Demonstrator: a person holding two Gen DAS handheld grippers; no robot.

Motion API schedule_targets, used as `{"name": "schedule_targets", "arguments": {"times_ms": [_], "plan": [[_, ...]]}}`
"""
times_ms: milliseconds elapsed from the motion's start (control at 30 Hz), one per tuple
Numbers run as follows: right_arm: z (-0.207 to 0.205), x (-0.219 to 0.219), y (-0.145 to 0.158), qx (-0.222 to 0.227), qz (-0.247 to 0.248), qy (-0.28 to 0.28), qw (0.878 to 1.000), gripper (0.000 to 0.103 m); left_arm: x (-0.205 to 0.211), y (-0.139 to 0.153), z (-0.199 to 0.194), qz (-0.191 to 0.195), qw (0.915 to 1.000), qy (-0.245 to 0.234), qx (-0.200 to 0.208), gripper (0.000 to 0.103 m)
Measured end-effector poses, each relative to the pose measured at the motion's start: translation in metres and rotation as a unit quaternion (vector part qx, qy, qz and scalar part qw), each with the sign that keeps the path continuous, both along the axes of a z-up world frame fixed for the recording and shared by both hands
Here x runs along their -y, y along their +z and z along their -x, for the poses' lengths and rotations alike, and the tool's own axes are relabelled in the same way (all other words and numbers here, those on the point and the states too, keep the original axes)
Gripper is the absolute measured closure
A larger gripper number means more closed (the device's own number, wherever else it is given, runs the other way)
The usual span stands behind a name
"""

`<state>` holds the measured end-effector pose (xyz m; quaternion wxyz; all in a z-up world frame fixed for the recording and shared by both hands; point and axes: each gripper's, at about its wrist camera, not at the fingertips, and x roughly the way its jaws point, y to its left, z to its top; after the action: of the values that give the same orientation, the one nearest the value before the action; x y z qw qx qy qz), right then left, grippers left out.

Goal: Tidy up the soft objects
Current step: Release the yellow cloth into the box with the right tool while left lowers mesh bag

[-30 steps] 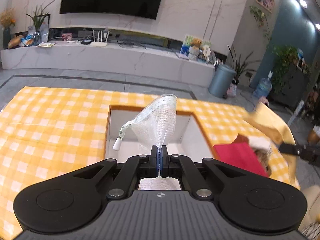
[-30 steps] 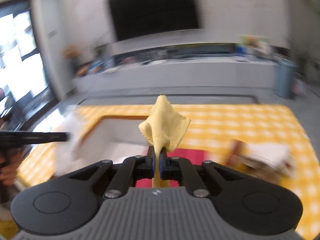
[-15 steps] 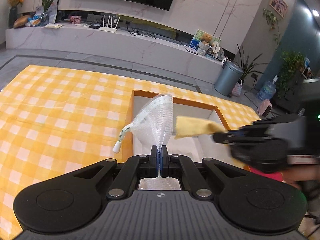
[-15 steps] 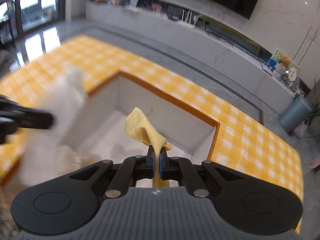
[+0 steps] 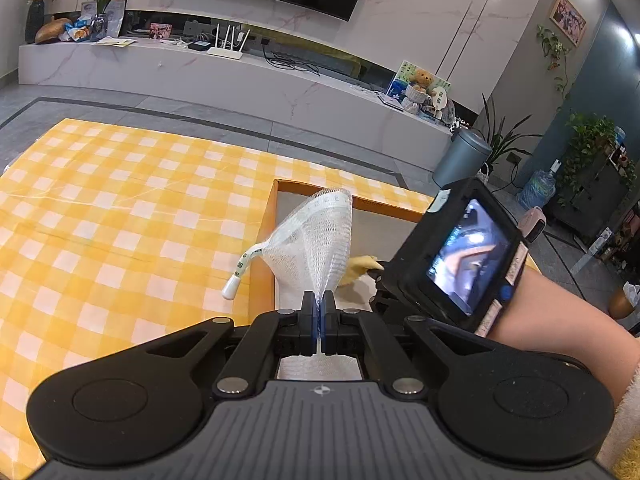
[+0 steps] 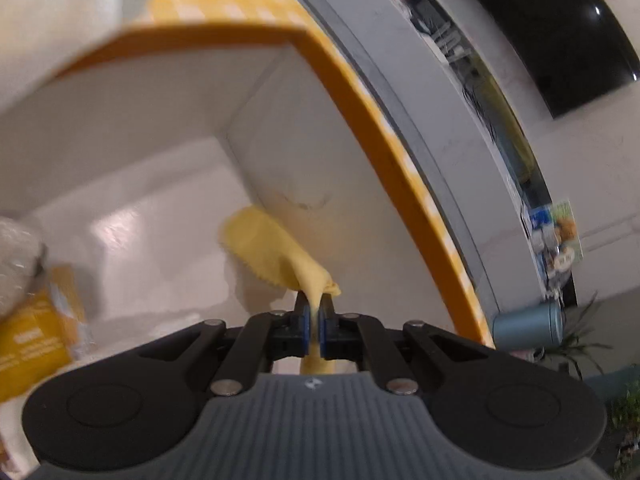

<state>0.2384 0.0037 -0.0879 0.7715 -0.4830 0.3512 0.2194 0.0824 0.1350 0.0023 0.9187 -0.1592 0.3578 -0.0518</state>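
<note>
My left gripper (image 5: 319, 312) is shut on a white mesh net bag (image 5: 316, 240) with a drawstring toggle, held above the near left corner of an orange-rimmed white box (image 5: 384, 204). My right gripper (image 6: 314, 312) is shut on a yellow cloth (image 6: 272, 252) and reaches down inside the box (image 6: 360, 92), close to its white floor. In the left wrist view the right gripper's body with its small screen (image 5: 460, 256) sits over the box, and the yellow cloth (image 5: 360, 270) peeks out beyond the net bag.
The box sits on a table with a yellow checked cloth (image 5: 120, 208). Inside the box at the left lie a yellow packet (image 6: 36, 336) and a clear wrapped item (image 6: 16, 256). A marble TV bench (image 5: 200, 76) runs behind the table.
My right gripper has dropped into the box with the yellow cloth, tilting over. My left gripper has shifted left and back a little, still holding the net bag.
</note>
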Motion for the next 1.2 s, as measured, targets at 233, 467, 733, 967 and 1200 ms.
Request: {"name": "schedule_targets", "arguments": {"times_ms": [233, 467, 733, 967, 1200], "plan": [[-0.011, 0.018, 0.010, 0.014, -0.051, -0.048, 0.997, 0.043, 0.005, -0.001, -0.006, -0.005, 0.9999, -0.009, -0.008, 0.102], [0.005, 0.051, 0.052, 0.061, -0.184, -0.068, 0.979, 0.020, 0.019, 0.000, -0.005, -0.022, 0.9997, -0.013, 0.004, 0.102], [0.041, 0.086, 0.075, 0.085, -0.229, -0.065, 0.967, 0.016, 0.045, 0.008, -0.043, -0.066, 0.9971, -0.016, -0.034, 0.102], [0.055, 0.117, 0.078, 0.083, -0.245, -0.093, 0.961, 0.016, 0.074, -0.005, -0.081, -0.168, 0.9839, -0.017, -0.058, 0.102], [0.066, 0.137, 0.076, 0.102, -0.278, -0.101, 0.950, 0.018, 0.083, -0.013, -0.105, -0.180, 0.9785, -0.059, -0.083, 0.100]]}}
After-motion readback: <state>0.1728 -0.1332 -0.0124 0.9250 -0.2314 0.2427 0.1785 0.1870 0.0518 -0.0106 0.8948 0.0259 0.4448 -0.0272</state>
